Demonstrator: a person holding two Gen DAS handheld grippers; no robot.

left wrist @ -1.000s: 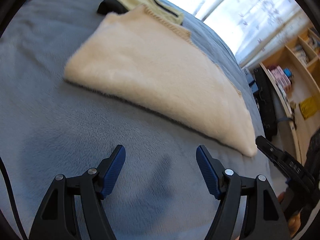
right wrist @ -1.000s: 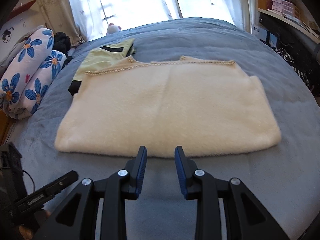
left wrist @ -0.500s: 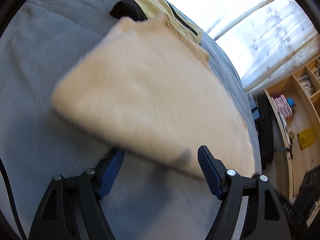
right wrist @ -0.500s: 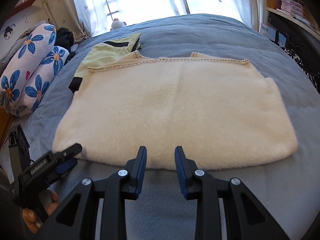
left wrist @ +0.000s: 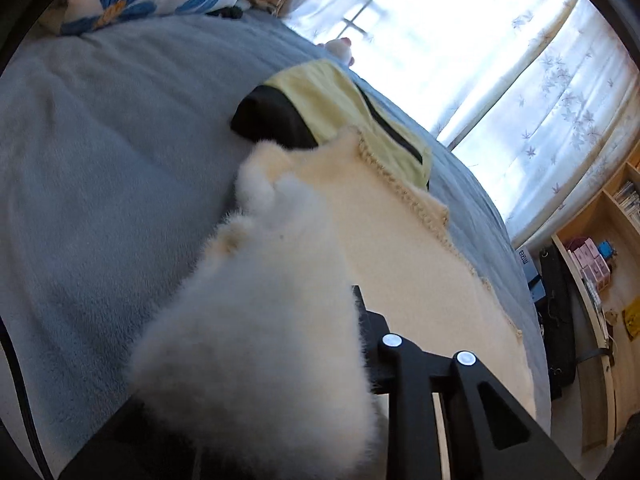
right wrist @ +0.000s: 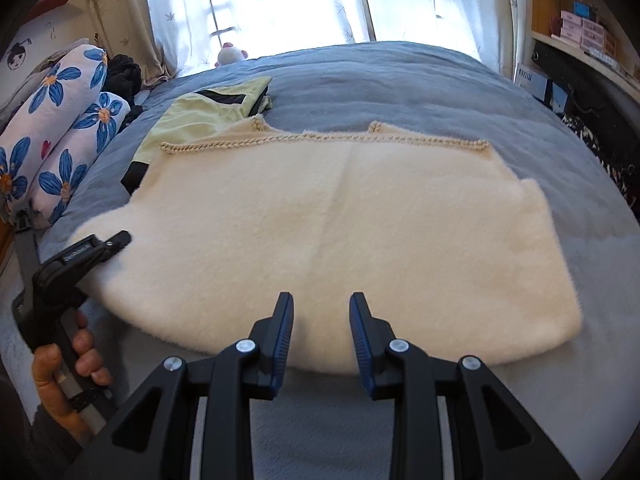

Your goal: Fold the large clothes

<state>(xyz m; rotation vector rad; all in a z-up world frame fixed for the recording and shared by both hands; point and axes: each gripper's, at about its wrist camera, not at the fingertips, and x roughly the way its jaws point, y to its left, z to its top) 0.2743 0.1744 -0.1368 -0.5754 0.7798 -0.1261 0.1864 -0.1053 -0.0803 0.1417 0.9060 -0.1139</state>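
Observation:
A cream fluffy sweater point(right wrist: 340, 232) lies folded flat on the blue-grey bed point(right wrist: 420, 80), its knitted trim along the far edge. My left gripper point(right wrist: 114, 242) is at the sweater's near left corner, seen from the right wrist view. In the left wrist view the sweater point(left wrist: 272, 320) bunches up between the jaws and hides the left finger; the gripper point(left wrist: 304, 340) is shut on that corner. My right gripper point(right wrist: 322, 320) is open and empty, with its fingertips at the sweater's near edge, around the middle.
A yellow and black garment point(right wrist: 200, 116) lies partly under the sweater's far left corner. Flowered pillows point(right wrist: 60, 128) sit at the left. A small plush toy point(right wrist: 230, 54) is by the window. Shelves and boxes point(right wrist: 576, 36) stand beyond the bed's right edge.
My left gripper moved in onto the sweater's near left corner and closed on it, bunching the fabric. My right gripper moved forward to the near edge and stayed open.

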